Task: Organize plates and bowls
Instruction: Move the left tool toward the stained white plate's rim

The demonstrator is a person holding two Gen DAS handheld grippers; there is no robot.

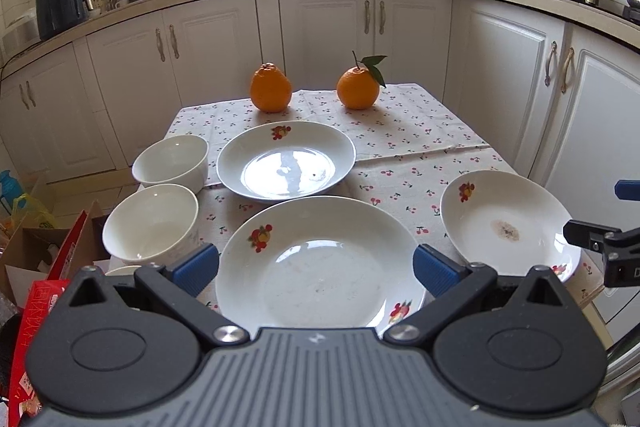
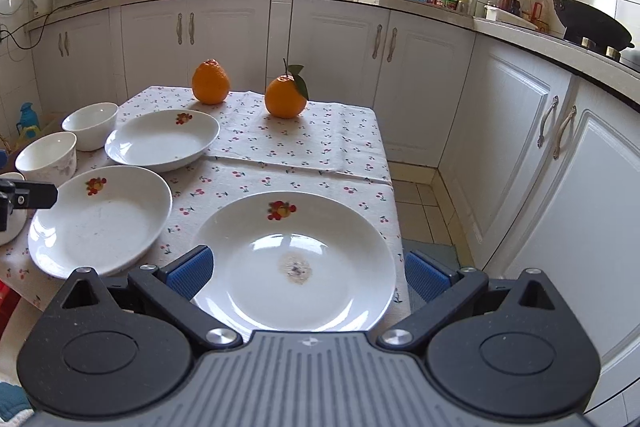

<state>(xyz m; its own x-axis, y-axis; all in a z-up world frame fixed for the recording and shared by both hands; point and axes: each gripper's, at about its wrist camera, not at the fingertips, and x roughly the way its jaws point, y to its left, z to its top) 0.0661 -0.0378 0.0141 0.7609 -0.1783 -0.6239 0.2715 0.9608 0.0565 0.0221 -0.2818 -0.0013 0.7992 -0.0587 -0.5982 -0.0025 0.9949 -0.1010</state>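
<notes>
Three white fruit-print plates lie apart on the cherry-print tablecloth (image 1: 400,131). My left gripper (image 1: 316,269) is open above the near-left plate (image 1: 316,267), which shows in the right wrist view (image 2: 100,223). My right gripper (image 2: 308,273) is open above the right plate (image 2: 296,259), which has a brown stain and shows in the left wrist view (image 1: 508,223). The far plate (image 1: 286,159) lies behind. Two white bowls (image 1: 152,223) (image 1: 172,159) stand at the left edge. Both grippers are empty.
Two oranges (image 1: 270,89) (image 1: 358,87) stand at the table's far side. Boxes and bags (image 1: 44,267) lie on the floor left of the table. White kitchen cabinets (image 1: 328,23) run behind and along the right. Part of another white dish (image 1: 122,270) shows by my left finger.
</notes>
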